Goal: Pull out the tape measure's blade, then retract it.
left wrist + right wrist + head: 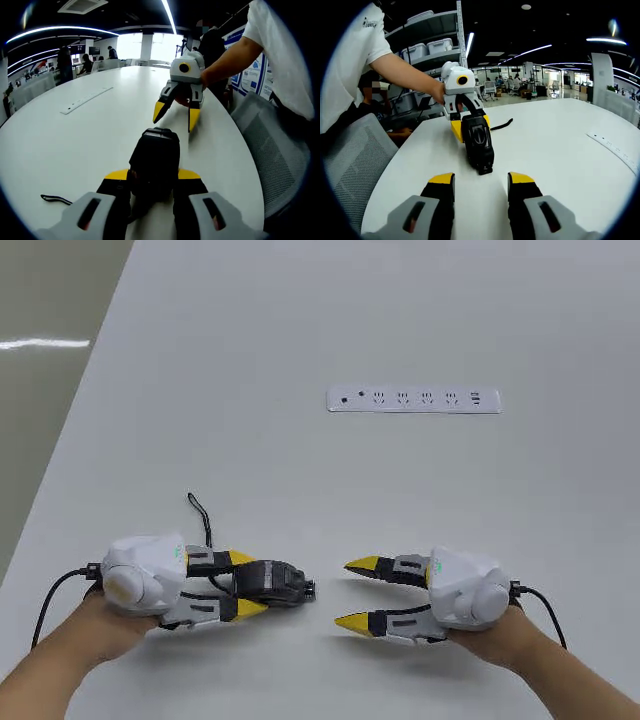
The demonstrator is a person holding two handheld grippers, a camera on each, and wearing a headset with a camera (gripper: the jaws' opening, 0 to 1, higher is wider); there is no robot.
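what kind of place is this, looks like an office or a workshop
Most likely an open-plan office or lab: a long white table with a power strip, rows of desks under strip lights behind it, and a shelf rack holding storage bins.

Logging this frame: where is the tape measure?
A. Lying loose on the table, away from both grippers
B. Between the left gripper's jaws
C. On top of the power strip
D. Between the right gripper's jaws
B: the black tape measure sits clamped between the yellow-tipped jaws of the left gripper, while the right gripper faces it with jaws open and a gap of bare table between.
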